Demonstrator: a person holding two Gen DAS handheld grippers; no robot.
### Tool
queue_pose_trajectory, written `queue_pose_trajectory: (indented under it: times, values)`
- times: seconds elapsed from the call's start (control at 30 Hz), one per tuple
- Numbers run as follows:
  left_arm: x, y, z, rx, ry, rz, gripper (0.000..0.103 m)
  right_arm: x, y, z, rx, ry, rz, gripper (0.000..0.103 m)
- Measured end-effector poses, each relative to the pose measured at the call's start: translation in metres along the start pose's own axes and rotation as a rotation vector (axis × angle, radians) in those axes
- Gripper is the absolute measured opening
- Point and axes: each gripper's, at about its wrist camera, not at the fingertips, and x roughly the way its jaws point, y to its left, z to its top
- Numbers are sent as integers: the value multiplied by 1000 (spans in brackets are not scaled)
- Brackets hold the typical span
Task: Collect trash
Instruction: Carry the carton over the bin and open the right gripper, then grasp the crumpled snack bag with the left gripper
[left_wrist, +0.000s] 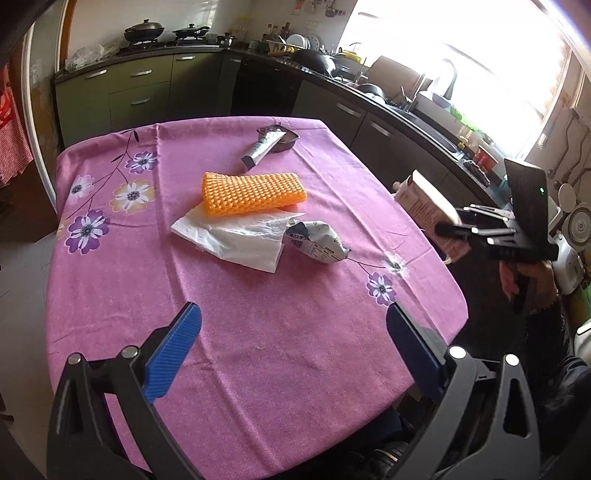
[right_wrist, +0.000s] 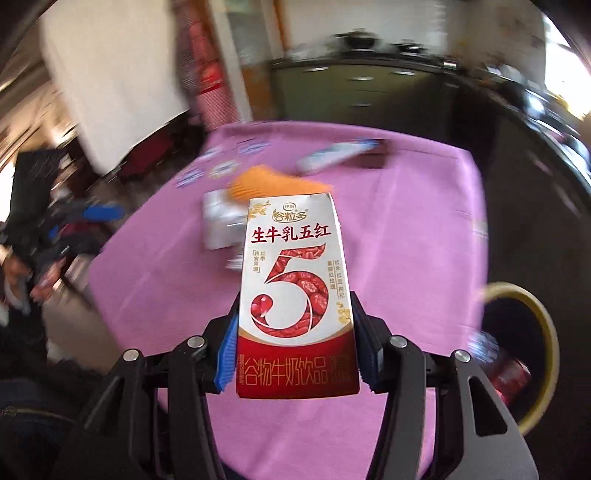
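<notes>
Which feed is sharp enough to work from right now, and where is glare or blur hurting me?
Left wrist view: sharp on the table, but the window is blown out white. Right wrist view: background smeared by motion blur; only the milk carton in the right hand-held gripper reads clearly.

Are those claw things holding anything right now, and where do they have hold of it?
The right gripper clamps a red-and-white drink carton by its two sides, near the bottom end. The left gripper is open and empty above the table.

The near half of the pink tablecloth (left_wrist: 258, 350) lies open; orange foam net (left_wrist: 255, 192), tissue (left_wrist: 236, 236) and wrapper (left_wrist: 317, 240) crowd its middle.
</notes>
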Motion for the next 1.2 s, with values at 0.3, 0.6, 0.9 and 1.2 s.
queue_pose_trajectory:
  times: [0.3, 0.6, 0.9, 1.2]
  values:
    - [30, -22, 9, 72, 55, -44, 96, 19, -181, -41, 374, 141, -358, 53]
    - [69, -37, 24, 181, 142, -113, 96, 28, -201, -56, 460, 91, -377, 67]
    - [132, -42, 33, 203, 257, -124, 96, 13, -157, -47, 376, 54, -328, 71]
    - [159, -32, 55, 216, 251, -43, 96, 23, -149, -44, 365, 62, -292, 71]
